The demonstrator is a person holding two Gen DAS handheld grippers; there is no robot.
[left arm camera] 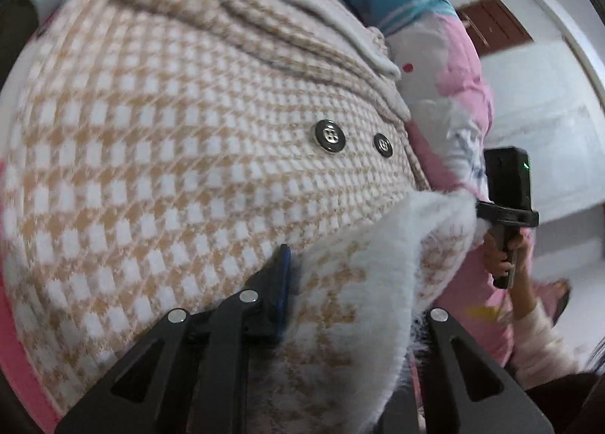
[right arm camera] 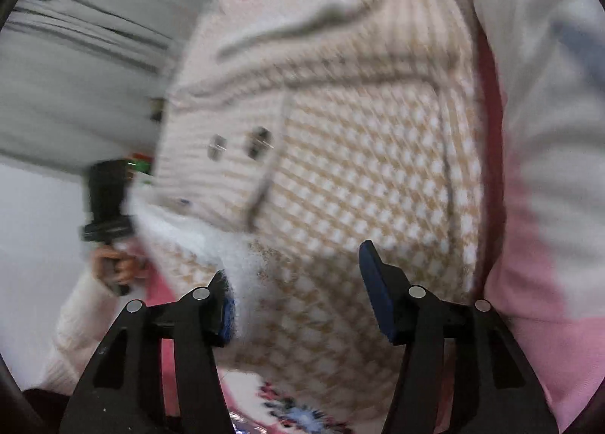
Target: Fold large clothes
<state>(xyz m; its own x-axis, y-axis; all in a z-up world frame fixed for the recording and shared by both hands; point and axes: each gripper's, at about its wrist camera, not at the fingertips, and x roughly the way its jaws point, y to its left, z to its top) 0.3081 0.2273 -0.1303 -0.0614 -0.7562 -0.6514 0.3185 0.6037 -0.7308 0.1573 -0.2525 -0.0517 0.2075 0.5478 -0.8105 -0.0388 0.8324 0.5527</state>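
Inspecting both wrist views, I find the checked knit garment [left arm camera: 181, 154] spread over a pink bedcover [left arm camera: 465, 52], filling most of each frame. It is tan and white houndstooth with two dark buttons [left arm camera: 331, 136] near the centre of the left view and a ribbed band running toward the upper right.

My left gripper [left arm camera: 342, 305] sits at the bottom centre of its frame. Its jaws are drawn close together on a fuzzy white edge of the garment, which bunches up between them; one blue pad [left arm camera: 281, 282] shows at the left of the fold, the other is buried under fabric. I judge this a firm pinch.

My right gripper [right arm camera: 295, 294] is at the bottom of its own frame. Its jaws stand apart, and both blue pads [right arm camera: 374, 282] are visible. The fluffy hem lies against the left finger, but nothing is clamped. That view is blurred, so finer contact I cannot tell.

In the left view, the right handle and the hand [left arm camera: 503, 256] holding it appear at the lower right, just beside the lifted hem.

Step in hand, in my judgement: carrying one edge across the body to make a fold, with the right side released or not yet gripping. The next move calls for the right jaws to close on the hem level with the left, so the edge travels evenly and lands square.
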